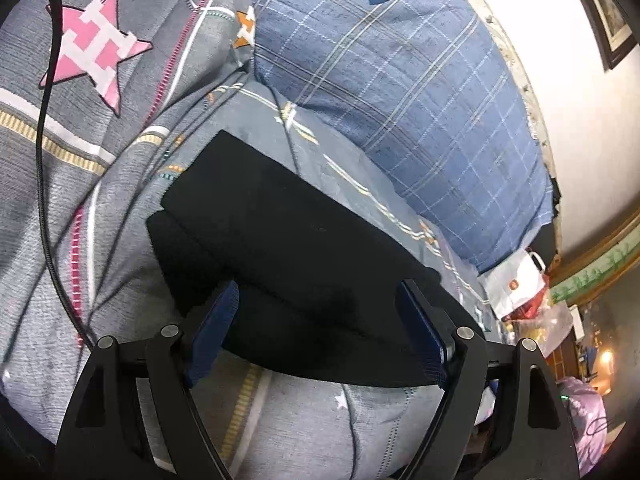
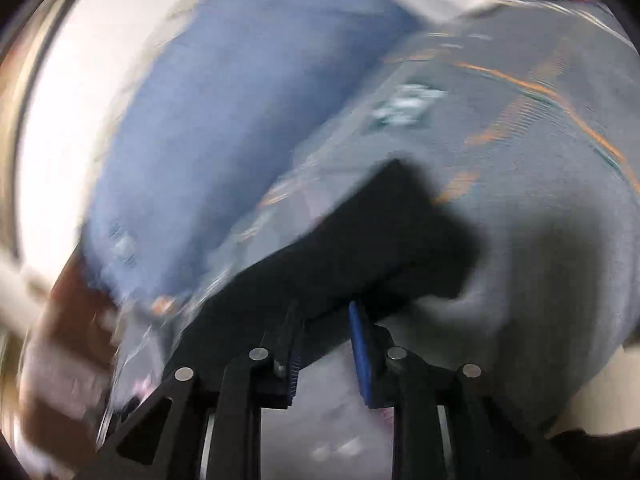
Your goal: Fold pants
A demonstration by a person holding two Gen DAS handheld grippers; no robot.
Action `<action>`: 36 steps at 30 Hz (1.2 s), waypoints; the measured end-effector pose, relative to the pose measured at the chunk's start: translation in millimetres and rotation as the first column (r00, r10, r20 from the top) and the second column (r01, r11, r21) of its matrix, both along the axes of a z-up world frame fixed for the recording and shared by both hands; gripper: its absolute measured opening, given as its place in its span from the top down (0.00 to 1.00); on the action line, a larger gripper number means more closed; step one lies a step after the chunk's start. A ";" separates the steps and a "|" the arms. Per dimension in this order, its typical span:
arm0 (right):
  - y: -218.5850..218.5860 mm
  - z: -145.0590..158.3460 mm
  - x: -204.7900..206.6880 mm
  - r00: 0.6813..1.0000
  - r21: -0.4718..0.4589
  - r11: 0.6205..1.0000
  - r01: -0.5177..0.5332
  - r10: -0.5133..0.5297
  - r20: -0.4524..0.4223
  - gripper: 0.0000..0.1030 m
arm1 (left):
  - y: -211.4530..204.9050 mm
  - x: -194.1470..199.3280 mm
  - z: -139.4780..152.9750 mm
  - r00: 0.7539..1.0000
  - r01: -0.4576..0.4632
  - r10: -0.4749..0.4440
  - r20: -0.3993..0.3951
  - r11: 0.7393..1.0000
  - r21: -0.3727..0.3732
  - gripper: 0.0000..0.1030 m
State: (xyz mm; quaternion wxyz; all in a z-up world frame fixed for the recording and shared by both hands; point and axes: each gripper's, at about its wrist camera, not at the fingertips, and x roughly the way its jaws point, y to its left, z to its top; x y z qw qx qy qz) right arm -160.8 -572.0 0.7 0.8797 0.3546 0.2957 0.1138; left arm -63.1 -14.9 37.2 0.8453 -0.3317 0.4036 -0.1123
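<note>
Black pants [image 1: 280, 216] lie folded into a thick rectangular stack on the grey patterned bed cover [image 1: 120, 184]. My left gripper [image 1: 317, 286] is open, its blue pads wide apart at the near edge of the stack, one on each side and not pressing on it. The right wrist view is blurred by motion. There the pants [image 2: 380, 232] show as a dark block, its near edge just beyond my right gripper [image 2: 324, 307]. That gripper's jaws stand a little apart, and I see no cloth pinched between the pads.
A blue plaid pillow [image 1: 400, 100] lies just behind the pants and also shows as the blurred pillow [image 2: 220, 140]. A black cable [image 1: 44, 140] runs down the left side of the bed. A white bag [image 1: 516, 280] and clutter sit off the bed's right edge, below a framed picture [image 1: 612, 20].
</note>
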 end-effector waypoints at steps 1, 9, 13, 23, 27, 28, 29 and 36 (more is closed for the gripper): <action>17.7 7.5 2.0 0.998 -0.037 0.998 -0.055 0.056 0.025 0.73 | -0.8 1.8 -1.8 1.000 0.002 -0.002 -0.014 1.000 0.004 0.21; 220.0 28.7 46.4 0.818 -0.586 0.669 -0.457 0.575 0.017 0.70 | 14.5 7.9 2.3 0.995 -0.092 0.091 -0.029 0.996 -0.009 0.21; 286.4 10.5 58.3 0.744 -0.745 0.477 -0.466 0.667 -0.039 0.68 | 27.9 20.5 3.3 0.991 -0.130 0.130 -0.029 0.991 -0.018 0.21; 304.0 11.7 89.6 0.729 -0.715 0.506 -0.483 0.684 -0.009 0.95 | 14.9 51.9 12.1 0.999 0.043 -0.045 0.027 0.998 0.050 0.61; 294.0 48.9 56.4 0.689 -0.661 0.544 -0.516 0.723 0.057 0.95 | 15.6 35.0 35.3 0.992 0.098 -0.101 0.077 0.994 0.044 0.64; 296.2 50.9 49.8 0.681 -0.655 0.545 -0.524 0.729 0.062 0.95 | 15.2 26.4 38.5 0.991 0.094 -0.102 0.091 0.992 0.085 0.64; 297.9 48.5 45.3 0.681 -0.648 0.548 -0.529 0.730 0.062 0.95 | 14.1 22.6 36.7 0.992 0.085 -0.095 0.085 0.990 0.116 0.64; 304.0 -5.4 57.8 0.729 -0.641 0.535 -0.550 0.683 -0.056 0.94 | 14.9 3.8 2.3 0.995 0.095 -0.093 -0.019 0.976 0.195 0.64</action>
